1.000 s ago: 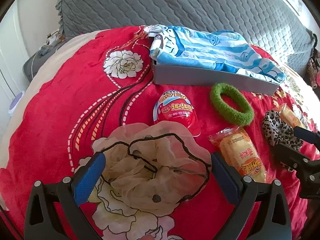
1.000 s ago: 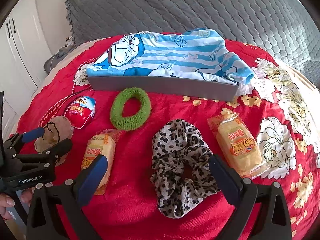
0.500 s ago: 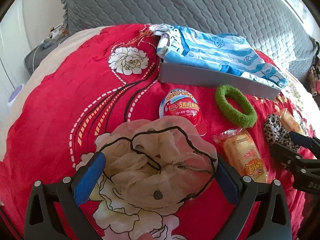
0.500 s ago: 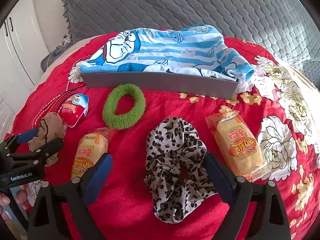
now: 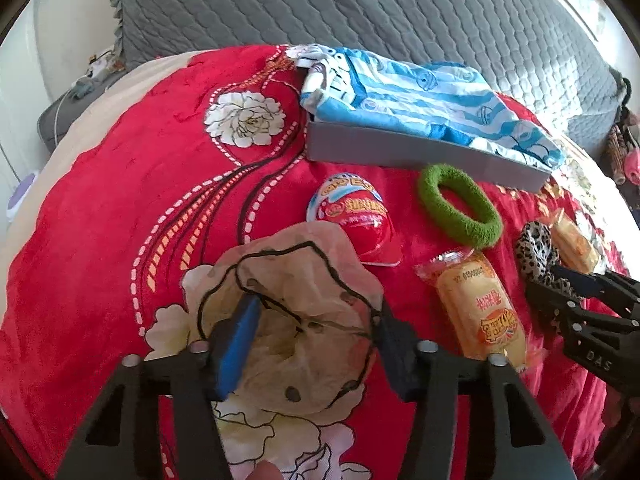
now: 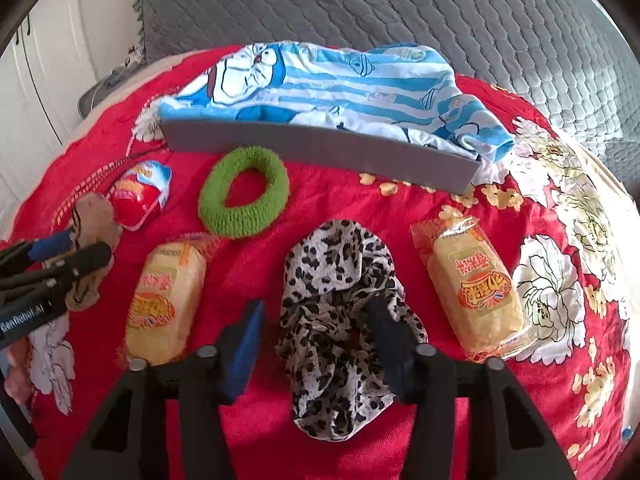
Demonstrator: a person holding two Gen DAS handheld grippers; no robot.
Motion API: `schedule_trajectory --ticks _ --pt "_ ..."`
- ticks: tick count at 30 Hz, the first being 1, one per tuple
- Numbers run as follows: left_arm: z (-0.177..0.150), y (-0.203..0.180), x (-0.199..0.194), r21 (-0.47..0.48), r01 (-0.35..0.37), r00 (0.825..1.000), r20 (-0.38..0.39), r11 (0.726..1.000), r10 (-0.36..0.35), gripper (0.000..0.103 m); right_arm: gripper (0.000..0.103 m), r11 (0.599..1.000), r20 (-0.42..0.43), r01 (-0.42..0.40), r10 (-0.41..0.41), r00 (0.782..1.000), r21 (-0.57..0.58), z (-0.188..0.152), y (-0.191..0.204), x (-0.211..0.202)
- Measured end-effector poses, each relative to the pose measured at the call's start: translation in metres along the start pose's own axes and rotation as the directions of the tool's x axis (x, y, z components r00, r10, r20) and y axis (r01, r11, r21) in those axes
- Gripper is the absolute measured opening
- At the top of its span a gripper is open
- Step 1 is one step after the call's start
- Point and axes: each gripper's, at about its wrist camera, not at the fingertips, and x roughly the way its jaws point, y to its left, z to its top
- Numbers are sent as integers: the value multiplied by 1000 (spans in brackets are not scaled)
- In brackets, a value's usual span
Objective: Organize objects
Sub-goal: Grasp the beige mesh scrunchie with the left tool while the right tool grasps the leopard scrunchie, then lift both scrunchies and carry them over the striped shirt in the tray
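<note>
Left wrist view first: the left gripper (image 5: pixel 312 328) has just been closing, and its jaws, wide apart a second ago, now pinch into the sheer beige scrunchie with black piping (image 5: pixel 296 300), which lies bunched on a cream flower near the front edge of the red floral blanket (image 5: pixel 120 200). Over on the right wrist view, same story: the right gripper (image 6: pixel 316 340) has just been closing too, and its blue pads now press into the leopard-print fabric scrunchie (image 6: pixel 336 288), which is gathered narrower than before. Flanking that scrunchie, two yellow cakes in clear wrappers (image 6: pixel 164 304) (image 6: pixel 476 284) carry orange logos with red Chinese characters I can't read. Further back sit a red-and-blue egg-shaped toy capsule (image 5: pixel 356 216) with yellow Chinese lettering and a fuzzy green hair ring (image 5: pixel 460 208). Beyond them, at the blanket's far edge, a grey tray (image 5: pixel 400 152) holds a blue-striped cartoon cloth (image 5: pixel 420 96). The left gripper's body (image 6: pixel 24 316) reads "GenRobot.AI".
</note>
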Motion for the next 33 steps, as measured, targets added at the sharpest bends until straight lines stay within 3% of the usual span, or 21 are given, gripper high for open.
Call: schedule_trajectory --ticks 2,6,12,33 --pt "0 -3 2 18 -5 1000 -15 1000 6 43 28 1000 -18 -5 5 1000 -4 -1 0 3" --pt "-2 -6 3 42 -7 1000 -28 999 8 26 20 1000 -35 -14 14 999 -1 -3 -1 5" --pt "-4 -11 3 54 17 999 -44 998 -14 15 14 999 -37 -42 42 998 15 -3 -2 0" --pt "11 -34 -37 73 41 999 25 996 -43 13 13 992 47 -124 123 991 21 6 -1 -42"
